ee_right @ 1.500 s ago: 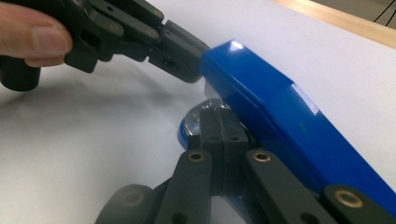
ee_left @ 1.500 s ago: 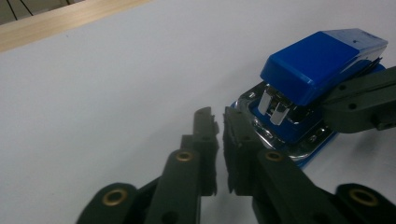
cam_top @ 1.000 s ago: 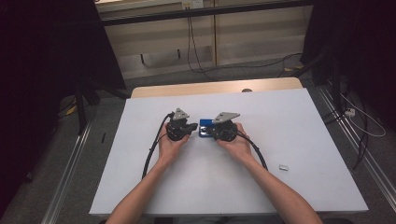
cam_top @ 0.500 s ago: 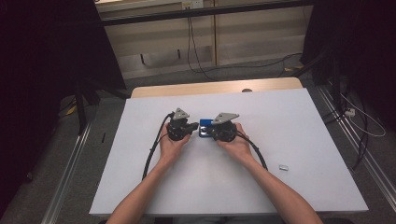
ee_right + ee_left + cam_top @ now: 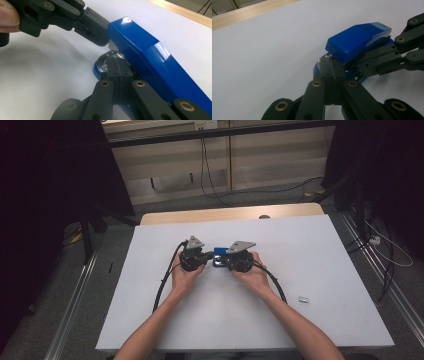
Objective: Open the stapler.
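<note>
Now, line by line:

Table top: white sheet [image 5: 320,270], flat and plain, over most of the table.
Table edge: strip of light wood [image 5: 280,213] along the far side, past the white sheet.
Stapler: blue stapler [image 5: 219,257], near the middle of the white sheet, between the two grippers; top part lifted away from its base at one end, shiny metal plate at the front of the base.
Left gripper: left gripper [image 5: 204,256], black, held in the left hand [image 5: 184,276]; jaws closed together, tips at the stapler's front end, by the metal plate, under the lifted blue top.
Right gripper: right gripper [image 5: 225,260], black, held in the right hand [image 5: 254,276]; jaws closed together too, tips pushed into the gap between the blue top and the base.
Held or not: cannot tell if either gripper really pinches the stapler or only touches it.
Grey plates: three-cornered plate on top of each gripper.
Cables: black cable from each gripper, curving back over the sheet beside each arm.
Small thing: little silver piece [image 5: 303,299] alone on the sheet, off to the right, well apart from the hands.
Floor: grey carpet [image 5: 65,305] around the table, with black cords [image 5: 387,251] lying on the right.
Rails: metal rails on the floor, one on each side of the table.
Back of room: pale wall panels [image 5: 270,160] behind the table, black wires hanging down them.
Sides of room: very dark on the left and on the right.
</note>
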The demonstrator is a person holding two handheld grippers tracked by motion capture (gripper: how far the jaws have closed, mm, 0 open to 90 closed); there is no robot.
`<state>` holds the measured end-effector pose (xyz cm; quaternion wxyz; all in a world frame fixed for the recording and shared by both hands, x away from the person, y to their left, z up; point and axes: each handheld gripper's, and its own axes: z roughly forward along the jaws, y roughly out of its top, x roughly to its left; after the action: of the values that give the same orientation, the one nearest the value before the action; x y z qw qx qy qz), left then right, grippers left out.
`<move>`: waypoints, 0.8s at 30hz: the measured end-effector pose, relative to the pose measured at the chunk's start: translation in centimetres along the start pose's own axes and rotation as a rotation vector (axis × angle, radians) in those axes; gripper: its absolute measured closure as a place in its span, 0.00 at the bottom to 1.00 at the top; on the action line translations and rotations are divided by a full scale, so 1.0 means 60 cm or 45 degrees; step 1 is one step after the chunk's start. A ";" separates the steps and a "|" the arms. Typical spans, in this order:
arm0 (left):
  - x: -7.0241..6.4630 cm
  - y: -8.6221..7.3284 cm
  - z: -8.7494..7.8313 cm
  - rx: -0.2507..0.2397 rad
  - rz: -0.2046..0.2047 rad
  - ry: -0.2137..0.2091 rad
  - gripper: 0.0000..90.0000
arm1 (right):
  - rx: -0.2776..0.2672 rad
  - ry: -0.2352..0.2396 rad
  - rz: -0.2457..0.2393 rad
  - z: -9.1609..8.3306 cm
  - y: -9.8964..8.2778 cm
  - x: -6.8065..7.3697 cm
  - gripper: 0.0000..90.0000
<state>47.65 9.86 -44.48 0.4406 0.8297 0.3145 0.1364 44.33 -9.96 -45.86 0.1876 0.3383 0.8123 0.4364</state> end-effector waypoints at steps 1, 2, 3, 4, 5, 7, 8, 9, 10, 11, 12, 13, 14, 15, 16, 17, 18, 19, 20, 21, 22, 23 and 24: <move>0.000 0.001 0.000 -0.002 -0.002 -0.001 1.00 | 0.000 -0.002 -0.005 0.000 0.000 0.001 1.00; 0.000 0.001 -0.001 -0.003 -0.005 -0.002 1.00 | -0.001 -0.005 -0.011 0.000 0.000 0.001 1.00; 0.000 0.001 -0.001 -0.003 -0.005 -0.002 1.00 | -0.001 -0.005 -0.011 0.000 0.000 0.001 1.00; 0.001 0.001 -0.001 -0.002 -0.016 -0.011 1.00 | -0.001 -0.003 -0.007 0.000 0.000 0.001 1.00; 0.002 0.001 -0.001 0.000 -0.015 -0.012 1.00 | -0.001 -0.003 -0.006 0.000 0.000 0.001 1.00; 0.001 0.001 -0.001 0.000 -0.016 -0.010 1.00 | -0.001 -0.003 -0.007 0.000 0.000 0.001 1.00; 0.001 0.001 -0.001 -0.002 -0.014 -0.009 1.00 | -0.001 -0.003 -0.005 0.000 0.000 0.001 1.00; 0.001 0.002 -0.002 -0.010 -0.016 -0.010 1.00 | 0.000 -0.001 -0.003 0.000 0.000 0.001 1.00; 0.001 0.003 -0.003 -0.015 -0.015 -0.011 1.00 | 0.000 0.000 -0.002 0.000 0.000 0.000 1.00; 0.001 0.003 -0.003 -0.015 -0.015 -0.011 1.00 | 0.000 0.000 -0.002 0.000 0.000 0.000 1.00; 0.001 0.005 -0.005 -0.027 -0.010 -0.012 1.00 | -0.002 0.000 0.000 0.000 0.000 0.000 1.00; 0.000 0.005 -0.005 -0.032 -0.021 -0.016 1.00 | -0.002 0.001 0.000 0.000 0.000 0.000 1.00; -0.001 0.005 -0.006 -0.031 -0.023 -0.017 1.00 | -0.003 0.001 0.000 0.000 0.000 0.000 1.00; -0.001 0.005 -0.006 -0.029 -0.020 -0.017 1.00 | -0.002 0.002 0.000 0.000 0.000 -0.001 1.00; -0.001 0.005 -0.006 -0.029 -0.020 -0.017 1.00 | -0.002 0.003 0.000 0.000 0.000 -0.001 1.00; 0.000 0.005 -0.005 -0.023 -0.015 -0.013 1.00 | -0.002 0.006 0.002 0.000 0.000 -0.001 1.00; 0.000 0.005 -0.005 -0.025 -0.017 -0.015 1.00 | -0.002 0.007 0.002 0.000 0.000 -0.001 1.00; 0.000 0.005 -0.005 -0.025 -0.017 -0.015 1.00 | -0.002 0.006 0.002 0.000 0.000 -0.001 1.00; 0.000 0.006 -0.006 -0.036 -0.024 -0.017 1.00 | -0.002 0.004 0.000 0.000 0.000 -0.001 1.00; 0.000 0.007 -0.007 -0.033 -0.018 -0.016 1.00 | -0.001 0.004 0.001 0.000 0.000 -0.001 1.00; -0.001 0.008 -0.007 -0.040 -0.023 -0.019 1.00 | -0.001 0.005 0.001 0.000 0.000 -0.001 1.00; -0.001 0.009 -0.008 -0.041 -0.016 -0.019 1.00 | -0.001 0.007 0.002 0.000 0.000 -0.001 1.00; -0.002 0.010 -0.009 -0.048 -0.023 -0.020 1.00 | -0.001 0.008 0.004 0.000 0.000 -0.002 1.00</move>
<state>47.54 9.88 -43.69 0.4598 0.8195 0.3159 0.1316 44.40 -10.03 -45.86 0.1846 0.3381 0.8122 0.4380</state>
